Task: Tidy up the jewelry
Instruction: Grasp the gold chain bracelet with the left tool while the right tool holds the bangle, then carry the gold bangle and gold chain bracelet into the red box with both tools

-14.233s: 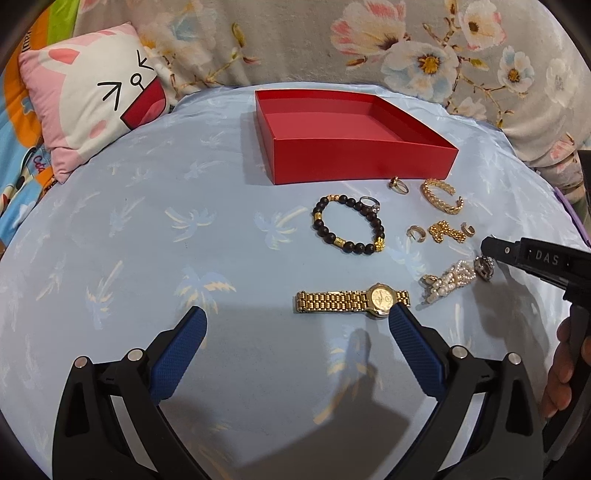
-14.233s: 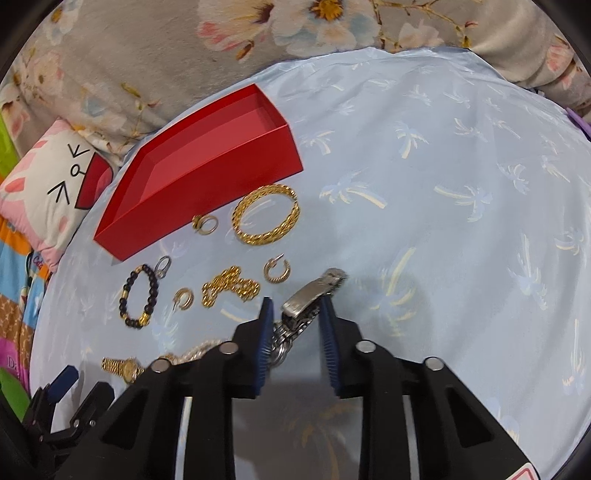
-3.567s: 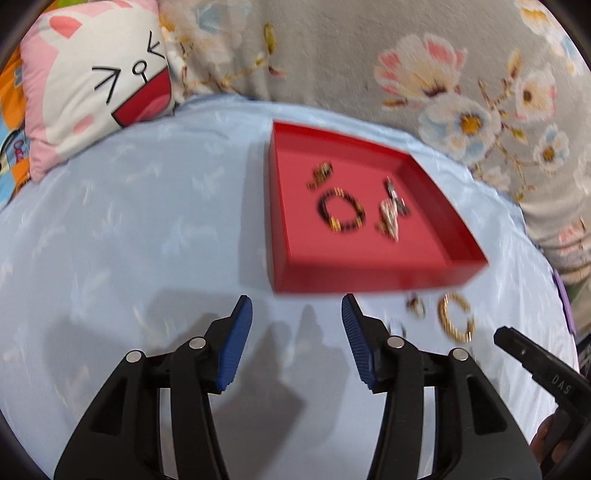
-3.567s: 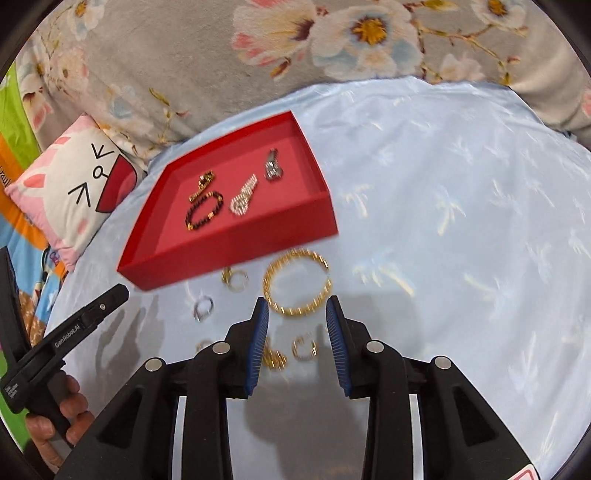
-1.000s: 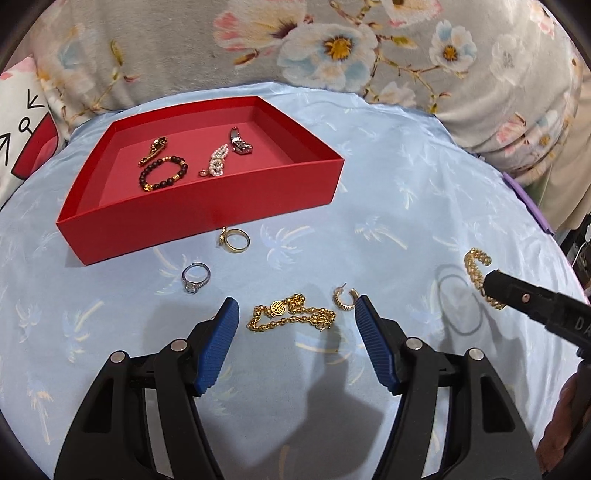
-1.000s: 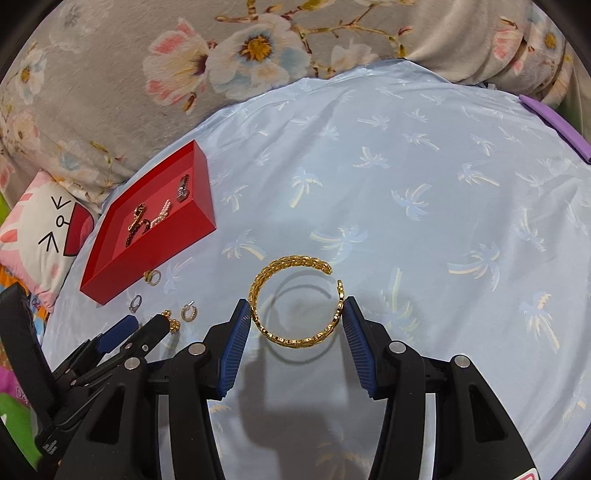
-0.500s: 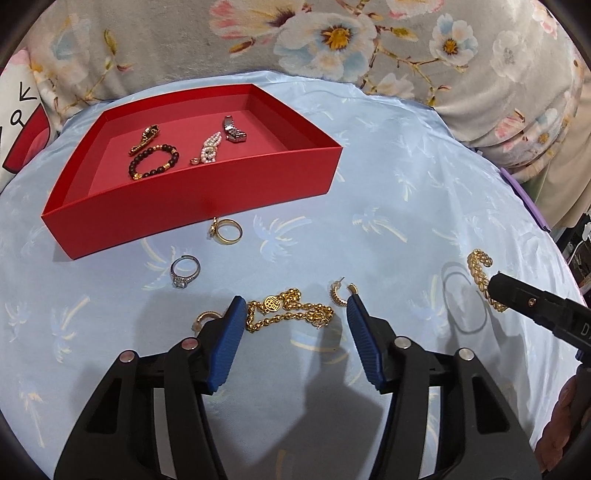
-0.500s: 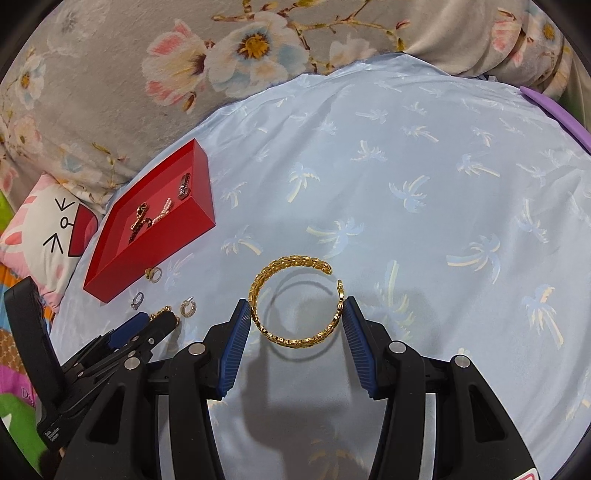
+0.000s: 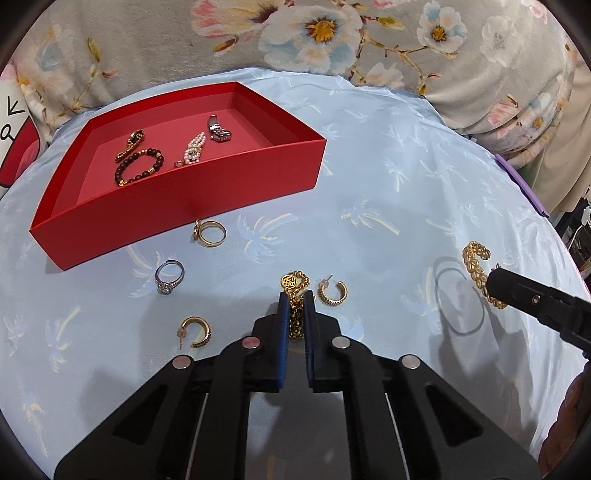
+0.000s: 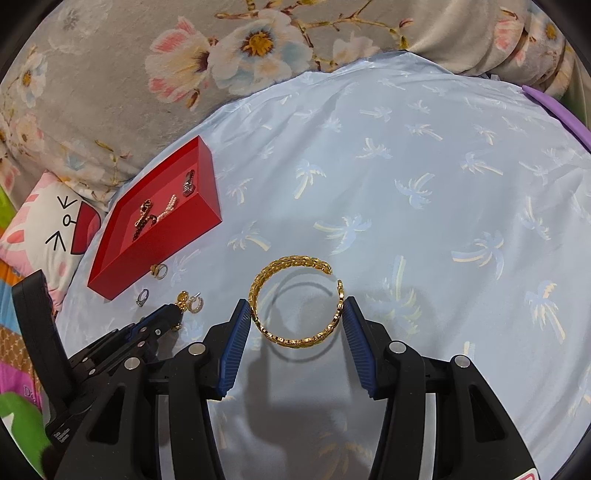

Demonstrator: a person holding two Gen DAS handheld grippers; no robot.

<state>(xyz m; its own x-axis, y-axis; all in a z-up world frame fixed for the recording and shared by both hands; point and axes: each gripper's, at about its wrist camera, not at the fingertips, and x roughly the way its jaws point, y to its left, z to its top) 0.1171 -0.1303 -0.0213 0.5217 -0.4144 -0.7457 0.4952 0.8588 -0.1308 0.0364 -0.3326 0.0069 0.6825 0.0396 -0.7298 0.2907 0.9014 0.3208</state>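
Gold chain bracelet (image 9: pixel 295 314), loose on the blue cloth (image 9: pixel 388 206) a second ago, is now pinched in the closed left gripper (image 9: pixel 296 301), ready for the red tray (image 9: pixel 177 206); the right gripper (image 10: pixel 297 319) clasps the gold bangle (image 10: pixel 295 302).

Red tray (image 9: pixel 192 206), paler pink-red inside. Gold chain bracelet (image 9: pixel 295 286); gold open bangle (image 10: pixel 295 306) of leaf-like links. 2 gold hoop earrings (image 9: pixel 332 293); 1 gold ring (image 9: pixel 210 233); 1 silver ring (image 9: pixel 168 275). Light blue bed sheet (image 9: pixel 388 192), pale palm-tree print. Grey blanket (image 9: pixel 295 33), pink, white and blue flowers. Black grippers, blue pads (image 9: pixel 283 325).
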